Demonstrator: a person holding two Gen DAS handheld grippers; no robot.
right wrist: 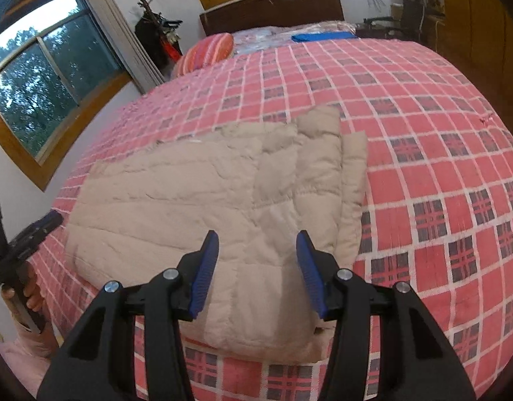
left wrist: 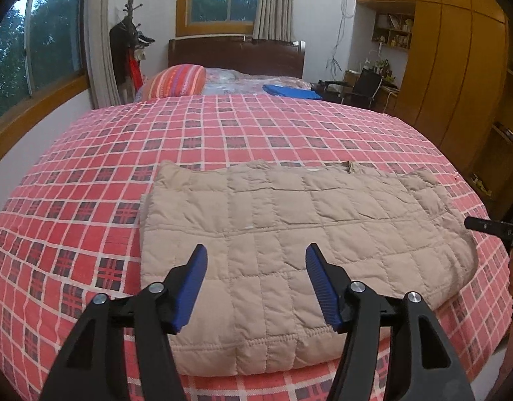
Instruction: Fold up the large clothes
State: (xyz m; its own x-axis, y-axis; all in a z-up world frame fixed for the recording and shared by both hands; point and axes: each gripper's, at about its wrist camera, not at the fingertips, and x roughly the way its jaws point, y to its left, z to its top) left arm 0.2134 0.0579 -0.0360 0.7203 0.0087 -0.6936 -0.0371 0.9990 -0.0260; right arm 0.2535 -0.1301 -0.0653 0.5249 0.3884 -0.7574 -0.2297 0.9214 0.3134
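A beige quilted jacket (left wrist: 289, 234) lay folded flat on the red plaid bedspread (left wrist: 89, 173), near the bed's front edge, filling the lower middle of the left wrist frame. In the right wrist frame the same jacket (right wrist: 203, 200) sat at centre, with layered folded edges stacked along its right side. The left gripper (left wrist: 256, 257) hung over the near part of the jacket, its blue-padded fingers (left wrist: 189, 287) spread apart with nothing between them. The right gripper (right wrist: 258, 244) was likewise above the jacket's near right corner, fingers (right wrist: 309, 277) apart and empty. At the lower left of the right wrist frame, a hand (right wrist: 29, 297) gripped the handle of the other gripper. A striped pillow (left wrist: 176, 80) and a blue folded item (left wrist: 289, 92) lay toward the top of the frame, before the dark wooden headboard (left wrist: 236, 55). A wooden wardrobe (left wrist: 450, 67) filled the upper right.
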